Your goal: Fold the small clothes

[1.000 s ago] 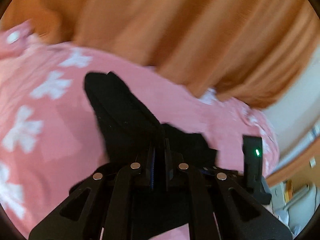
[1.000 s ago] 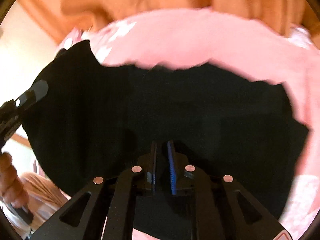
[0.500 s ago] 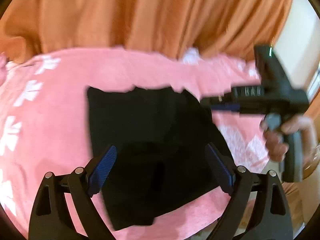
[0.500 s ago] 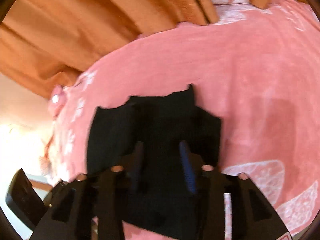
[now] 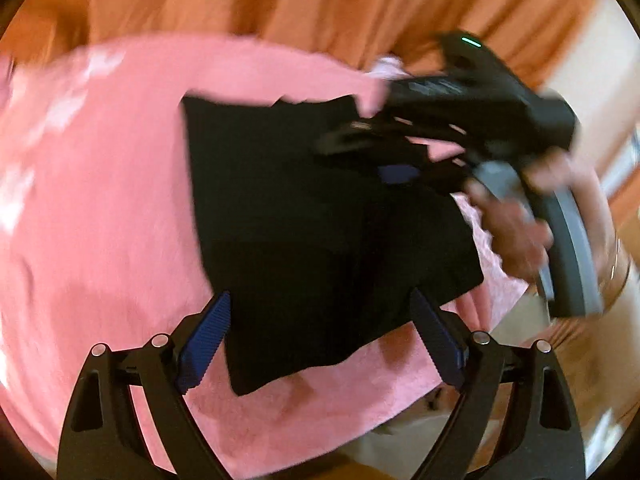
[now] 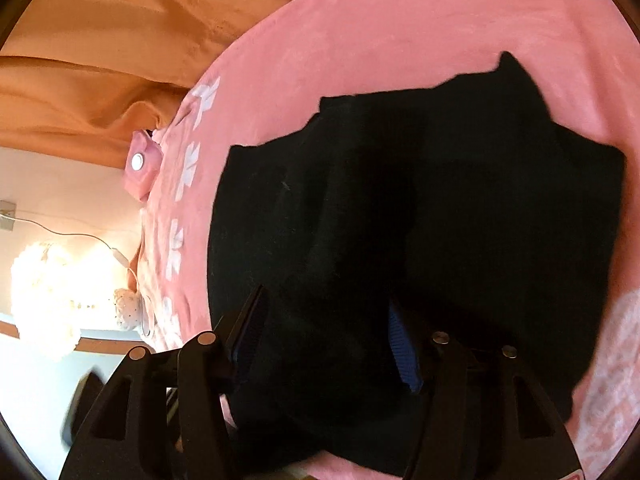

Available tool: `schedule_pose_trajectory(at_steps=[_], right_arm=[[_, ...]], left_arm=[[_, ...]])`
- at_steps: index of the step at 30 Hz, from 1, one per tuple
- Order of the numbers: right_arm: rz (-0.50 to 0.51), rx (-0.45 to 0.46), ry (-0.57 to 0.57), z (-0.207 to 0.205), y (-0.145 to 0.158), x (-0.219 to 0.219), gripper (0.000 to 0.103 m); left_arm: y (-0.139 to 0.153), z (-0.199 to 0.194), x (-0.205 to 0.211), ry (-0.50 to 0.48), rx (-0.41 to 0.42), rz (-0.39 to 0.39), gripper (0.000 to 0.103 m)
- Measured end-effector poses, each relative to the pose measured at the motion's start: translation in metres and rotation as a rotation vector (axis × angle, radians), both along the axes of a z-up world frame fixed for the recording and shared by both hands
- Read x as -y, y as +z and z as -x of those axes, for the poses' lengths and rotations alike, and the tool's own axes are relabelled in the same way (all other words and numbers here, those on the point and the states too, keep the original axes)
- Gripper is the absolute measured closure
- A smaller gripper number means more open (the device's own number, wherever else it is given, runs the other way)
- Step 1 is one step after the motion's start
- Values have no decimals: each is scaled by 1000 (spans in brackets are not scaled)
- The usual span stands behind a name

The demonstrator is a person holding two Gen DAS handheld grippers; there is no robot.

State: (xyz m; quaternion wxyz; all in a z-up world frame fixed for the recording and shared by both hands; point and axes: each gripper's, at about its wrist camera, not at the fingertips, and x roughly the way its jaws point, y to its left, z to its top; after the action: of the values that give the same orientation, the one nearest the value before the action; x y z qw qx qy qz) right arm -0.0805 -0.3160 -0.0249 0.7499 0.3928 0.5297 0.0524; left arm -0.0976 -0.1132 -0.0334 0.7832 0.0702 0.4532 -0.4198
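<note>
We read no legible writing | black garment (image 5: 320, 216), matte knit, folded roughly rectangular, lies flat on pink fleecy blanket (image 5: 100, 220) | left gripper (image 5: 320, 336) spread wide, ribbed blue pads, holding nothing | right gripper (image 6: 324, 344) spread wide over the garment, holding nothing | pleated orange curtain (image 5: 320, 0) behind

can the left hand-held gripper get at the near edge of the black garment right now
Probably yes. The left hand-held gripper is open, its pads either side of the black garment, nothing between. The right hand-held gripper is over the far side.
</note>
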Motion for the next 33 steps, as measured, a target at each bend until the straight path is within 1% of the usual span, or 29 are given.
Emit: schedule_pose_trajectory(at_steps=[2, 4, 5, 6, 7, 8, 9, 11, 12, 13, 14, 15, 16, 17, 18, 19, 20, 21, 22, 23, 24, 25, 28, 30, 31, 32, 33], right_arm=[[-27, 4, -19, -3, 0, 4, 44], [-9, 6, -22, -6, 0, 6, 44], [8, 14, -17, -8, 0, 6, 52], [48, 25, 3, -11, 2, 4, 66], [100, 33, 33, -14, 6, 1, 94], [174, 75, 52, -14, 20, -3, 95], [196, 119, 56, -11, 33, -5, 95], [200, 221, 62, 0, 64, -5, 96], [235, 262, 64, 5, 75, -3, 96], [297, 278, 61, 9, 79, 1, 96], [390, 239, 38, 9, 71, 10, 96], [435, 179, 21, 7, 57, 19, 96], [436, 104, 10, 4, 37, 30, 95], [390, 47, 2, 3, 20, 40, 92], [330, 33, -20, 6, 11, 48, 89], [274, 45, -47, 12, 10, 54, 85], [230, 61, -54, 21, 16, 56, 84], [215, 77, -41, 28, 22, 55, 82], [209, 94, -25, 35, 28, 53, 74], [206, 113, -12, 46, 34, 49, 62], [204, 118, -7, 53, 36, 44, 59], [200, 114, 4, 61, 35, 41, 59], [195, 57, 61, 76, 17, 26, 59], [244, 28, 94, 75, 6, 17, 62], [274, 35, 103, 75, 4, 14, 68], [292, 44, 118, 75, 8, 11, 82], [291, 59, 124, 77, 13, 11, 92]], left_arm=[[6, 10, 10, -34, 75, 4, 17], [6, 17, 20, -57, 116, -3, 17], [7, 20, 20, -63, 123, -9, 17], [2, 22, 26, -78, 126, -22, 21], [-1, 26, 30, -99, 122, -34, 35], [-4, 27, 38, -131, 108, -42, 46], [-5, 29, 42, -143, 101, -42, 46], [-1, 30, 47, -144, 97, -14, 46], [1, 30, 48, -144, 94, 0, 45], [4, 28, 48, -140, 88, 18, 41], [8, 27, 47, -132, 81, 37, 36], [13, 23, 44, -117, 73, 68, 34], [17, 20, 38, -104, 71, 92, 31], [20, 16, 36, -93, 73, 107, 28], [21, 10, 32, -72, 82, 105, 27], [20, 4, 28, -41, 92, 89, 24], [19, -2, 25, -3, 99, 68, 22], [15, -13, 19, 42, 85, 51, 22], [12, -21, 14, 70, 58, 43, 22], [8, -29, 10, 95, 27, 36, 22], [4, -36, 6, 123, -4, 25, 22], [-2, -45, 4, 141, -24, 16, 22], [-8, -51, 4, 157, -31, -15, 22], [-7, -46, 6, 158, -22, -28, 22], [-7, -46, 6, 156, -20, -35, 22], [-8, -45, 9, 156, -16, -45, 22], [-6, -44, 10, 156, -13, -50, 22]])
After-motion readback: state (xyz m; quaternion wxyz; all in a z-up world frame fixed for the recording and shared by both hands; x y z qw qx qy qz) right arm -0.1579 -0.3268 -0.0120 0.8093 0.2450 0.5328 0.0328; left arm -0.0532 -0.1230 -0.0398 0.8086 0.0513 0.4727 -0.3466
